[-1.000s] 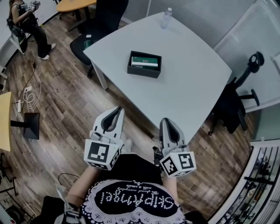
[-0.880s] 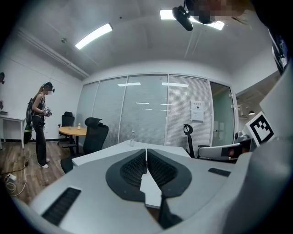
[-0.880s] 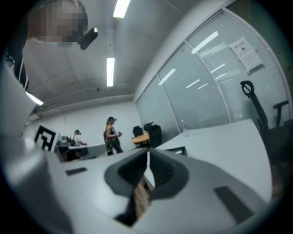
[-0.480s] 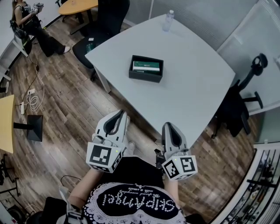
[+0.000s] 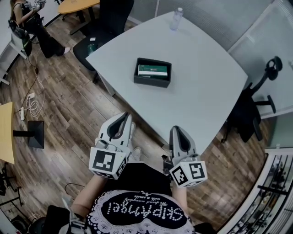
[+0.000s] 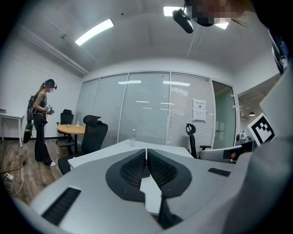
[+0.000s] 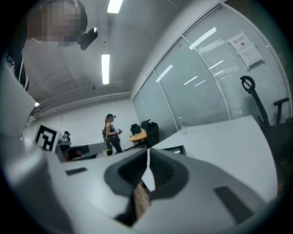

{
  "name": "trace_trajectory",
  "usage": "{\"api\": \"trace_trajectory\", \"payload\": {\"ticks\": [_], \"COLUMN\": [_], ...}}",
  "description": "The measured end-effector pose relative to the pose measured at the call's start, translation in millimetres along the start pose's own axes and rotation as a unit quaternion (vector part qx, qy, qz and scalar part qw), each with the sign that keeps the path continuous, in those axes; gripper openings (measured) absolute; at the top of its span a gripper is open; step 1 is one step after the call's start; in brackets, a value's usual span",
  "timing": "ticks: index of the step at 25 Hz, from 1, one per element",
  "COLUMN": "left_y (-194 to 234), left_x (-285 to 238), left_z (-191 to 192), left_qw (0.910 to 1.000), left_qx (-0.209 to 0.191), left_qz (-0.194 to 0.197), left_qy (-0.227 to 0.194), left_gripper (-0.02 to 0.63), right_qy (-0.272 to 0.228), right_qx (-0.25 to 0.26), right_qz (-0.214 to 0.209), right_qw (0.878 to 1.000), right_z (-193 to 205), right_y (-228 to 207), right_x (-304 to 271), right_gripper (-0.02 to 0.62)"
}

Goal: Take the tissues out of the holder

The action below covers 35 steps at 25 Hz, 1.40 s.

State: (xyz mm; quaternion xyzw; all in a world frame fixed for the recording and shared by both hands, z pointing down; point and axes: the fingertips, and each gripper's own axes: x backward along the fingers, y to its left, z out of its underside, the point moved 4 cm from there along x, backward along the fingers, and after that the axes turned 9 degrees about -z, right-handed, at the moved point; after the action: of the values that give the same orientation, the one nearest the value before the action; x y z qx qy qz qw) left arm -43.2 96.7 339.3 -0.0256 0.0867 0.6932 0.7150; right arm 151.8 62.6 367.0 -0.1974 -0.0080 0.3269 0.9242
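A black tissue holder [image 5: 152,78] stands near the middle of the white table [image 5: 197,77], with a green and white tissue pack [image 5: 153,70] lying inside it. Both grippers hang low by my body, short of the table's near corner and well away from the holder. My left gripper [image 5: 122,117] is shut with nothing in it, its pads meeting in the left gripper view [image 6: 146,151]. My right gripper [image 5: 177,130] is shut and empty too. In the right gripper view its jaws [image 7: 148,151] point toward the holder [image 7: 176,150].
A water bottle [image 5: 176,18] stands at the table's far edge. Black office chairs sit at the far left corner [image 5: 107,23] and on the right side [image 5: 249,109]. A person [image 5: 32,25] stands at the back left near a round wooden table [image 5: 78,4]. Cables [image 5: 29,103] lie on the floor.
The head view has shifted slightly. Both grippers stay low and shut in nearly the same place. The person at the back left has stepped a little.
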Motion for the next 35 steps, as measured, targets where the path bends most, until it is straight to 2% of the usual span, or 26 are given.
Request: {"api": "trace_trajectory", "payload": {"ticks": [8, 15, 28, 35], "left_y": [30.3, 62.1, 112.7, 121.4], "left_x": [-38.2, -85.2, -164.0, -195.4], "left_z": [-3.9, -15.7, -30.5, -33.2], "left_qw": [0.9999, 0.9994, 0.9969, 0.9928], "left_qx": [0.006, 0.003, 0.01, 0.0], "left_qz": [0.009, 0.034, 0.075, 0.118], "left_qy": [0.008, 0.01, 0.02, 0.022], "left_gripper": [0.037, 0.037, 0.037, 0.037], "right_qy": [0.008, 0.014, 0.018, 0.005], "right_qx": [-0.002, 0.012, 0.016, 0.011], "right_qz": [0.008, 0.01, 0.055, 0.09], "right_qw": [1.0, 1.0, 0.998, 0.996], "right_z": [-7.6, -23.2, -38.3, -42.8], "right_y": [-4.8, -3.9, -16.2, -24.8], "right_x": [-45.5, -104.1, -181.9, -202.0], "right_gripper": [0.035, 0.037, 0.035, 0.035]}}
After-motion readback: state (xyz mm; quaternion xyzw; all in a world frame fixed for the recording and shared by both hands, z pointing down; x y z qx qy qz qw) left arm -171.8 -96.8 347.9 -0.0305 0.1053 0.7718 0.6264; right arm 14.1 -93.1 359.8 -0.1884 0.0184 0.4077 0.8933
